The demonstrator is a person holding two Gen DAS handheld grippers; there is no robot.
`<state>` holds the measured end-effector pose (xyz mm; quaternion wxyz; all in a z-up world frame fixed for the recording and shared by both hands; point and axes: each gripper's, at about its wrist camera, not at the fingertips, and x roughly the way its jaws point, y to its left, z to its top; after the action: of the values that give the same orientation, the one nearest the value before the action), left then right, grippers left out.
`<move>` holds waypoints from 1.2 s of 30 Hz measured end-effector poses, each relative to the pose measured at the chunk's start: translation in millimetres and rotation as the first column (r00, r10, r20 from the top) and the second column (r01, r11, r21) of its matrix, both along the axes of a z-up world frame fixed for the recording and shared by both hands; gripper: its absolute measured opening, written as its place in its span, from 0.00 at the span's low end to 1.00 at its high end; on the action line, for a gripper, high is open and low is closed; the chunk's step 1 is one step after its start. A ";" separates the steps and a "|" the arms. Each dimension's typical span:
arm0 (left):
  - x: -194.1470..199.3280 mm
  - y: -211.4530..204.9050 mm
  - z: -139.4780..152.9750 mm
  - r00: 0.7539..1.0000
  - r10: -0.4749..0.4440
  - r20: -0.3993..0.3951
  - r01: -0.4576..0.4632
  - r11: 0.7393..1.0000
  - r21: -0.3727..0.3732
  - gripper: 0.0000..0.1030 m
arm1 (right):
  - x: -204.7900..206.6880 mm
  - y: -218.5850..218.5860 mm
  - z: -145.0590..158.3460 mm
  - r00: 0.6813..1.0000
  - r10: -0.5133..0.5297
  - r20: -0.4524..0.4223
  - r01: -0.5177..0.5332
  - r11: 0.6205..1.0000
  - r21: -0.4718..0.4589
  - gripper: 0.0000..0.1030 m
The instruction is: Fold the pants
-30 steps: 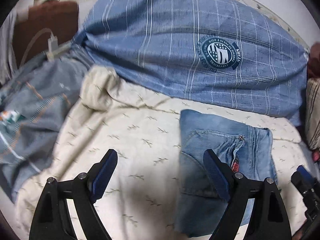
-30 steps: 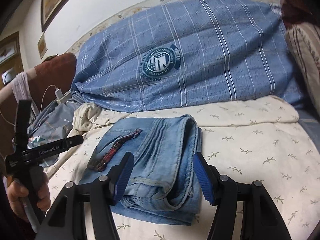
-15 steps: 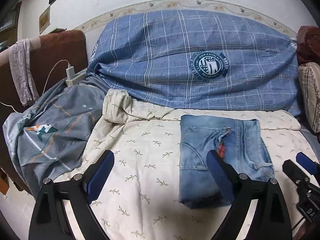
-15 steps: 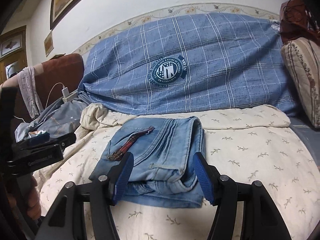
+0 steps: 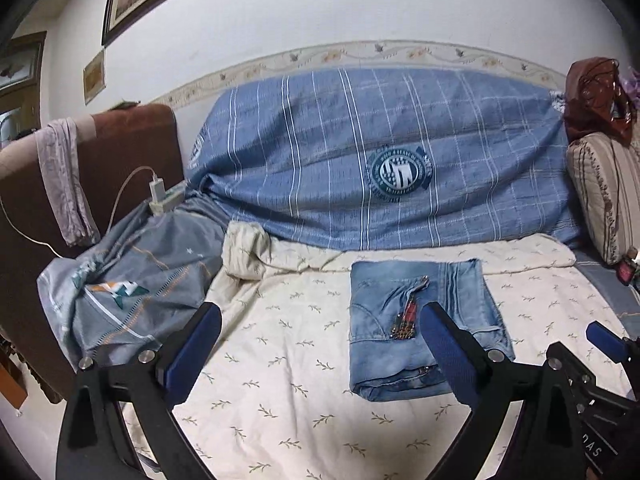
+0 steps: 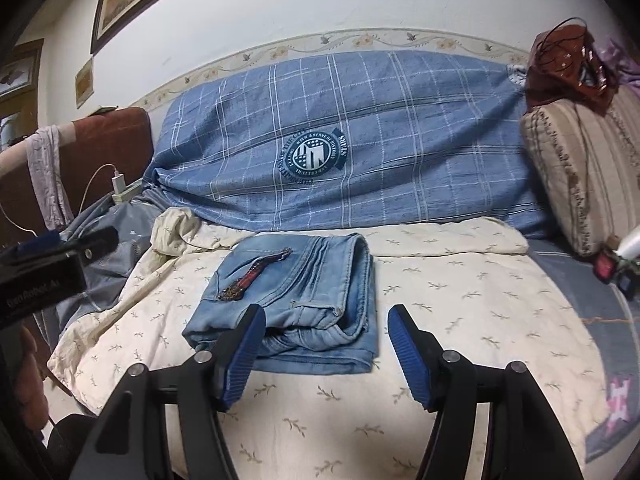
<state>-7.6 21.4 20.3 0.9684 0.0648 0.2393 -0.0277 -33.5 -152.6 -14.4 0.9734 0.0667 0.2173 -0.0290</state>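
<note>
The light blue jeans (image 5: 420, 320) lie folded into a compact rectangle on the cream leaf-print sheet (image 5: 280, 360), a red embroidered patch on top; they also show in the right wrist view (image 6: 296, 300). My left gripper (image 5: 320, 344) is open and empty, held back from the jeans, its right finger in front of their near edge. My right gripper (image 6: 326, 344) is open and empty, just short of the jeans' near edge. The right gripper shows at the left view's right edge (image 5: 604, 340).
A blue plaid cover (image 5: 380, 168) drapes the sofa back. A grey blanket (image 5: 132, 280) lies at the left, with a charger and cable (image 5: 158, 192) above it. A striped cushion (image 6: 580, 168) stands at the right. A brown armchair (image 5: 120, 152) stands left.
Both grippers have pulled back and up from the folded jeans, so more of the sofa and wall shows. The jeans have stayed in place.
</note>
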 end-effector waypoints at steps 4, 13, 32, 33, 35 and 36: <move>-12.2 2.6 12.0 1.000 0.002 0.008 -0.002 1.000 -0.006 0.97 | -14.4 3.9 12.6 1.000 0.008 0.000 -0.008 1.000 0.003 0.65; -26.1 5.0 21.2 1.000 -0.004 0.001 0.004 1.000 -0.017 0.97 | -27.8 10.5 30.5 1.000 0.016 -0.011 -0.015 0.999 0.038 0.65; -17.8 17.4 19.0 1.000 -0.002 -0.021 0.001 0.999 -0.049 0.97 | -16.5 21.0 28.7 0.998 0.039 -0.039 -0.037 0.999 0.035 0.65; -17.3 17.9 18.6 1.000 -0.004 -0.025 0.003 0.999 -0.050 0.97 | -15.7 21.5 28.7 0.998 0.040 -0.040 -0.039 0.999 0.035 0.65; -15.6 19.2 18.0 1.000 -0.007 -0.029 0.006 0.999 -0.050 0.97 | -14.0 23.3 28.6 0.998 0.041 -0.041 -0.040 0.999 0.033 0.65; -15.2 19.9 17.7 1.000 -0.007 -0.030 0.006 0.999 -0.050 0.97 | -13.3 24.6 28.4 0.998 0.042 -0.041 -0.040 0.999 0.031 0.65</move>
<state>-22.7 41.3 37.9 0.9659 0.0409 0.2528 -0.0378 -46.8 -128.0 14.1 0.9679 0.0761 0.2394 -0.0072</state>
